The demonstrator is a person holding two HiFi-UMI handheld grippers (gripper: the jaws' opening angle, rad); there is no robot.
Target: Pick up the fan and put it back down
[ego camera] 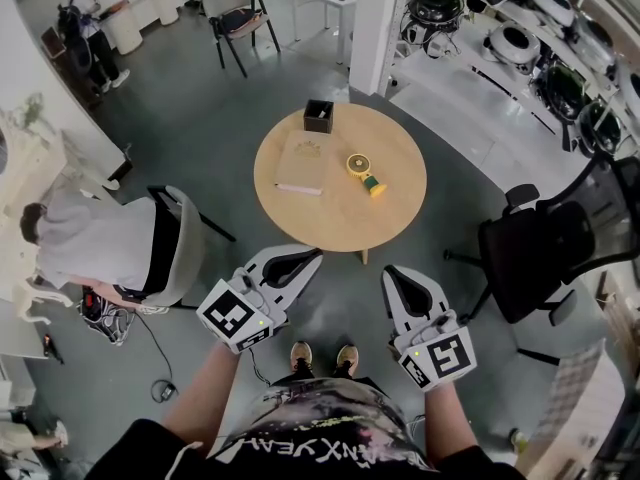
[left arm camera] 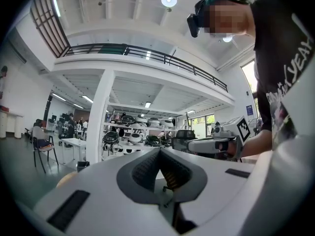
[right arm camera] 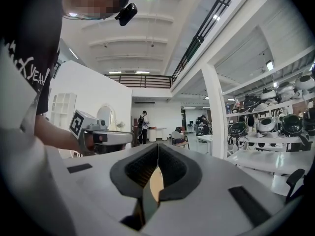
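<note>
Presently, both claws are idle and the task has not begun. My left claw (ego camera: 299,258) and my right claw (ego camera: 398,276) are held level in front of my body, short of the near edge of the round wooden counter (ego camera: 340,220) and well apart from everything on it. Each gripper view shows the padded jaws pressed together with nothing between them. Both claws are therefore closed and empty. I judge this a resting carry, with the claws kept clear of the counter until an approach is chosen.

The fan (ego camera: 364,172) is a small yellow hand fan lying flat on the counter, a little right of centre. Its round head faces up and its handle points toward the near-right edge. That orientation favours my right claw, since the handle is the narrow part and the one that suits two jaws. A pale book (ego camera: 300,162) lies just beside the fan on the left, apart from it as far as I can tell. A black box (ego camera: 318,115) stands at the far edge.

Findings for the next move: the right claw must open before it comes down, because closed jaws would only push the fan. The book restricts any approach from the left. A black office chair (ego camera: 540,258) stands off the counter's right edge.
</note>
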